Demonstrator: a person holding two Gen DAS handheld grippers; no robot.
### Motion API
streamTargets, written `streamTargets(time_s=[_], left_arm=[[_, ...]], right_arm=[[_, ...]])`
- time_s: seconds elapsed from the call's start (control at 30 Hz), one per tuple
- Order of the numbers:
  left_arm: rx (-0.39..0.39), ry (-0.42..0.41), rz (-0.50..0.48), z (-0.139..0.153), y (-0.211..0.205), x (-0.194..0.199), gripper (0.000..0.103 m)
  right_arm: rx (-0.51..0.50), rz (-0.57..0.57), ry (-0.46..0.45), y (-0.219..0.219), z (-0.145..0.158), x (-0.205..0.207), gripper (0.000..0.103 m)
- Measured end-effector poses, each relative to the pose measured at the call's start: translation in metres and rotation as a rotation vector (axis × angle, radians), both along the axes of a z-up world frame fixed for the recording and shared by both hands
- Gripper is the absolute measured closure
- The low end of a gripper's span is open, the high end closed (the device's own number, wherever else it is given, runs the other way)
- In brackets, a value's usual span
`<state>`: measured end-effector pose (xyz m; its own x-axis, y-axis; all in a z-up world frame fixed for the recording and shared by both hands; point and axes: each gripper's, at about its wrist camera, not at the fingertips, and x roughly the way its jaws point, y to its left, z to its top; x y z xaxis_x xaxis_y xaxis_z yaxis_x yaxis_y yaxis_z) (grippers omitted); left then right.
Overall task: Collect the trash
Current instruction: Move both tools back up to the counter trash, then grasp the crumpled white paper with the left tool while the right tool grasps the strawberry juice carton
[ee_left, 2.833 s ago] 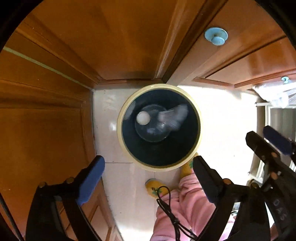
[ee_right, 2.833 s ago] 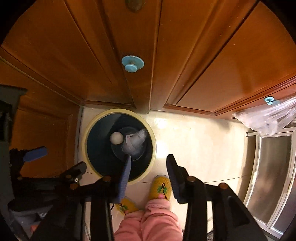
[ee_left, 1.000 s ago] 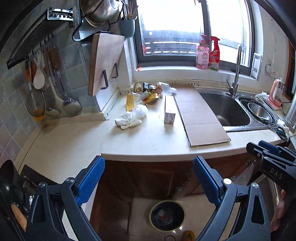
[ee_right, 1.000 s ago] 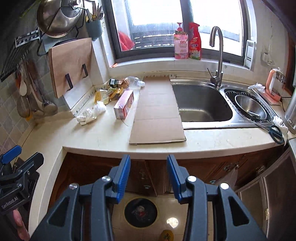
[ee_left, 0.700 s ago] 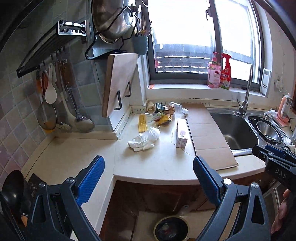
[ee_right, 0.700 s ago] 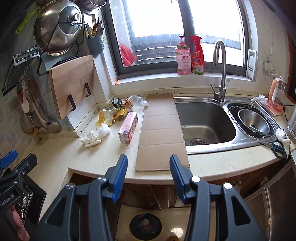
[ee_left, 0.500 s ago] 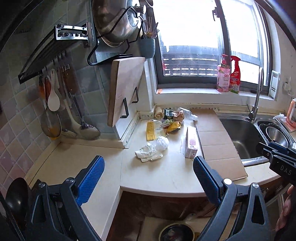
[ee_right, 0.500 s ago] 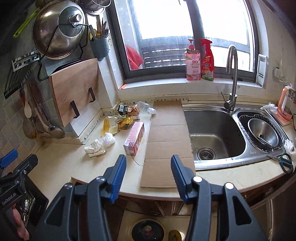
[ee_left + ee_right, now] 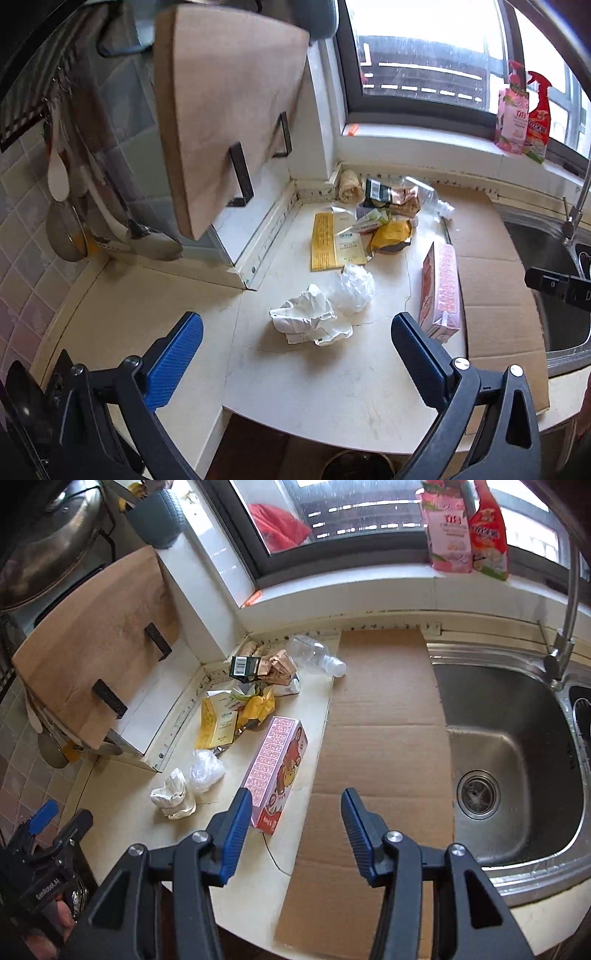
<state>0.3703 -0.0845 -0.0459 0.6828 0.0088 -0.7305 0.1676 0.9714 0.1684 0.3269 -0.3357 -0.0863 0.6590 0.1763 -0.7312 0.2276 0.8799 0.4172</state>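
On the pale stone countertop [image 9: 332,373], in the middle of both frames, the trash lies uncollected: a crumpled white paper wad [image 9: 310,321], a clear plastic wrap ball [image 9: 352,288], a long pink cardboard box [image 9: 277,771], a yellow flat packet [image 9: 334,242], a heap of wrappers [image 9: 264,681] and a clear plastic bottle [image 9: 314,653] toward the upper centre, plus a flattened brown cardboard sheet [image 9: 380,746] beside the steel sink [image 9: 517,738]. Judging by this, most of the collecting remains. The left gripper [image 9: 295,354] is opening to its widest, empty — the paper wad just beyond its tips. The right gripper [image 9: 295,827] stands half spread, holding nothing, near the pink box's end
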Motion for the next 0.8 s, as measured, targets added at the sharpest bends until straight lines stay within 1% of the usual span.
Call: streamTargets(time_s=[0.1, 0.17, 0.27, 0.33, 0.4, 0.47, 0.53, 0.67, 0.73, 0.8], left_arm=[[-0.028, 0.107, 0.024, -0.036, -0.001, 0.030, 0.002], [-0.062, 0.172, 0.054, -0.056, 0.004, 0.048, 0.002], [-0.101, 0.235, 0.098, -0.077, 0.013, 0.067, 0.002], [-0.102, 0.260, 0.135, -0.086, 0.020, 0.076, 0.002], [-0.111, 0.279, 0.166, -0.092, 0.028, 0.085, 0.002], [-0.118, 0.298, 0.193, -0.097, 0.035, 0.093, 0.002], [-0.128, 0.321, 0.211, -0.102, 0.041, 0.101, 0.002], [-0.155, 0.381, 0.222, -0.116, 0.047, 0.115, 0.002], [-0.162, 0.419, 0.240, -0.128, 0.049, 0.123, 0.002], [-0.180, 0.453, 0.259, -0.138, 0.051, 0.129, 0.002]], right_arm=[[0.056, 0.039, 0.069, -0.001, -0.022, 0.040, 0.052], [0.083, 0.063, 0.125, 0.002, -0.037, 0.069, 0.052], [0.105, 0.098, 0.186, 0.011, -0.055, 0.099, 0.052], [0.116, 0.119, 0.217, 0.017, -0.065, 0.114, 0.052], [0.131, 0.143, 0.219, 0.024, -0.068, 0.123, 0.052], [0.117, 0.168, 0.224, 0.033, -0.069, 0.129, 0.048], [0.102, 0.182, 0.235, 0.038, -0.070, 0.134, 0.040], [0.145, 0.198, 0.263, 0.045, -0.076, 0.143, 0.038], [0.164, 0.195, 0.276, 0.045, -0.080, 0.145, 0.034], [0.162, 0.196, 0.307, 0.046, -0.085, 0.148, 0.034]])
